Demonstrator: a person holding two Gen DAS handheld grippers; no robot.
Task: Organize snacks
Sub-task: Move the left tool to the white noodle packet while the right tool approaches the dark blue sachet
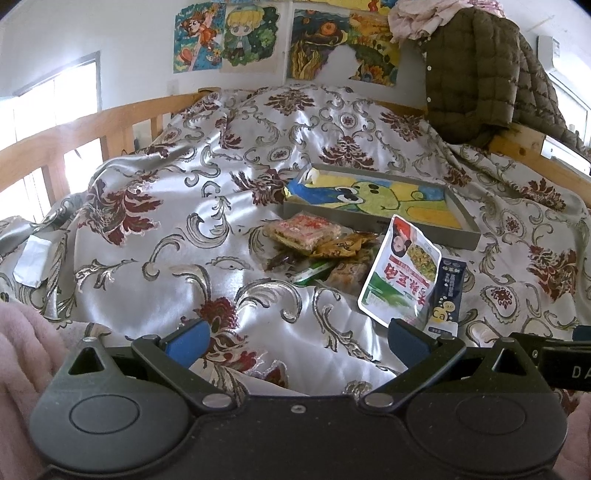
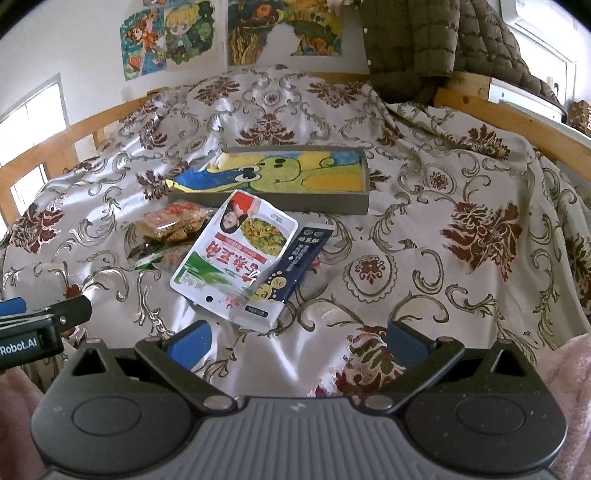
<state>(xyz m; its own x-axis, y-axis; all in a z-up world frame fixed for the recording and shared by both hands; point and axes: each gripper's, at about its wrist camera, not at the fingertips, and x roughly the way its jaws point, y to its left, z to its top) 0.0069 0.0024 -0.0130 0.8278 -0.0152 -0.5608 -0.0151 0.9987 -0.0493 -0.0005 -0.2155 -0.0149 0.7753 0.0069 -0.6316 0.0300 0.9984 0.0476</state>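
Both the left hand-held gripper (image 1: 297, 341) and right hand-held gripper (image 2: 299, 341) hover spread apart and empty above the bed (image 2: 461, 280). The snacks (image 2: 236, 254) lie mid-bed, just before the tray (image 2: 332, 205). Recommended: grip the top white pouch (image 1: 400, 267) by its near edge and lift it clear.

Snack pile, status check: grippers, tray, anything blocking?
Left gripper and right gripper open, empty, short of pile. Snack pile on bedspread; tray holds no snacks. Nothing blocking.

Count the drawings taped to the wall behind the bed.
3 clearly in view: an orange-haired cartoon girl at left, a blond-haired character right beside it, and a larger orange-and-green drawing further right. More paper shows at the top edge, cut off, so there may be others.
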